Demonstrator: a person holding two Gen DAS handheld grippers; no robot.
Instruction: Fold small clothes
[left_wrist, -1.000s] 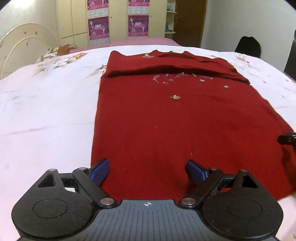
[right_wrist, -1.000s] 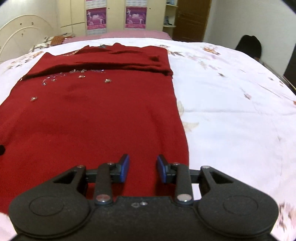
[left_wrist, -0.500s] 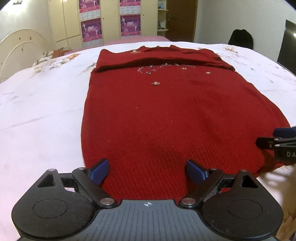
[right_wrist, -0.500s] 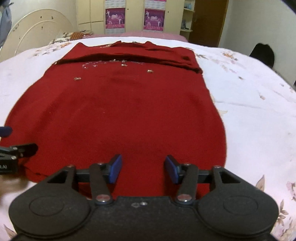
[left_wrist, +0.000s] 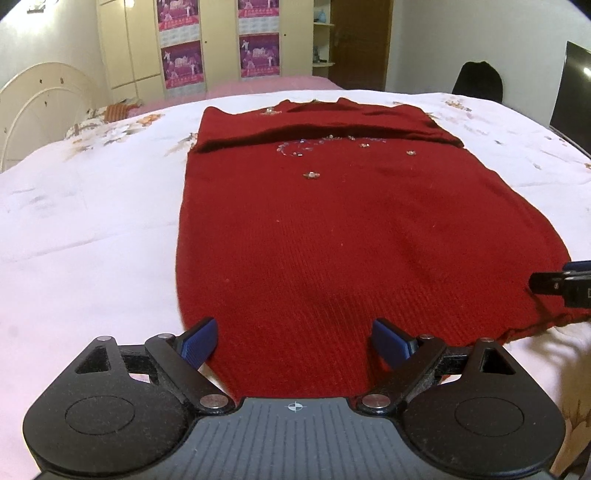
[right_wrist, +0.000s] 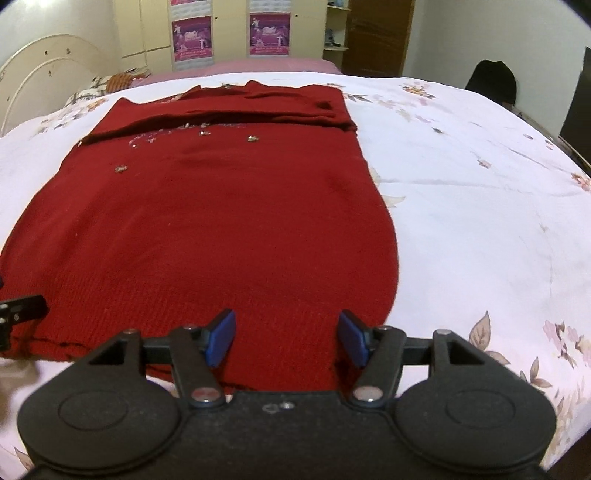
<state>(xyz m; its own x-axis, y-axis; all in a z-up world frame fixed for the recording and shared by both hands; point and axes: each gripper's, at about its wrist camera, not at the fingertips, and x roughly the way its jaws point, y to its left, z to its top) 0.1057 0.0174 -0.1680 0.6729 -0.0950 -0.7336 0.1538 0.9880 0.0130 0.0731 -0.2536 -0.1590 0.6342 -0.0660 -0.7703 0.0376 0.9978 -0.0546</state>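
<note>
The sweater (left_wrist: 351, 240) is deep red ribbed knit, with small silvery beads scattered just below its folded-over sleeves. Beneath it the bedsheet (left_wrist: 85, 236) is white, printed with pale pink and brown flowers and leaves. Each black hand-held gripper carries blue pads (right_wrist: 221, 334), and beyond the sweater stand cream wardrobe doors (left_wrist: 144, 40) bearing purple posters.

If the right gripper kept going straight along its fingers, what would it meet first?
Most likely the red sweater: the right gripper, jaws open and just widened, nothing between them, aims down at its near hem on the bed sheet. Depth is unclear.
</note>
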